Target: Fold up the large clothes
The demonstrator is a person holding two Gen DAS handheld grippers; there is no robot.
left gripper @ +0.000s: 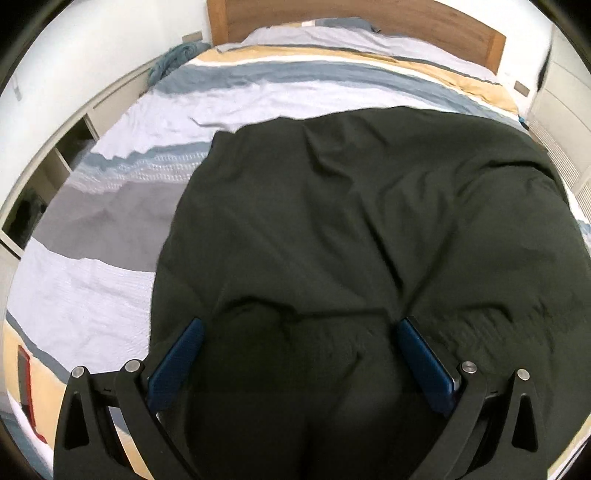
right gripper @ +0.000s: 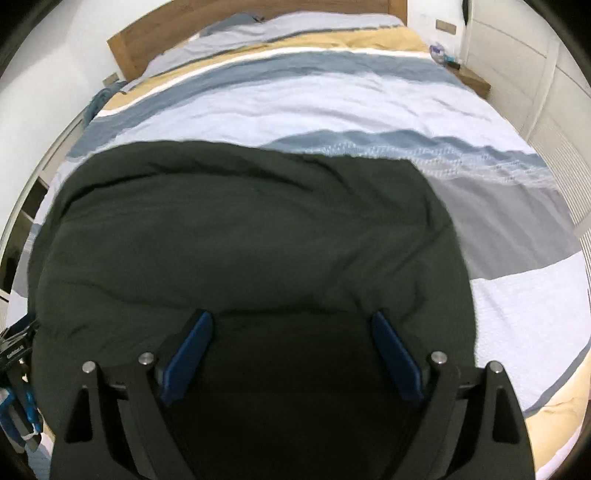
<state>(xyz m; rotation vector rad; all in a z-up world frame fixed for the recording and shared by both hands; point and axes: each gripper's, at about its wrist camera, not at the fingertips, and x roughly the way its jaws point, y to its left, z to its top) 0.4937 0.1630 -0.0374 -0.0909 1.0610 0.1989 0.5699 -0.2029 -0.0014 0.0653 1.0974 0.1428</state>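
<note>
The striped bed (right gripper: 332, 96) carries a dark garment (left gripper: 351, 221) at its foot edge. Both grippers, left gripper (left gripper: 299, 328) and right gripper (right gripper: 291, 321), hang wide-fingered, holding nothing. A shallow pinch could catch one layer only, skewing the fold.

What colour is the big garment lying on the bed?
Very dark green, nearly black, the garment shows best in the left wrist view.

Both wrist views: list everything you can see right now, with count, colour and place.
garment: one, dark green, spread on the near part of the bed
duvet: one, striped white, blue, grey and tan, covering the bed
headboard: one, brown wood, far end
blue cloth: one, bunched at the bed's far left edge
nightstand: one, wooden, far right
left hand-held gripper: open, over the garment's near edge
right hand-held gripper: open, over the garment
</note>
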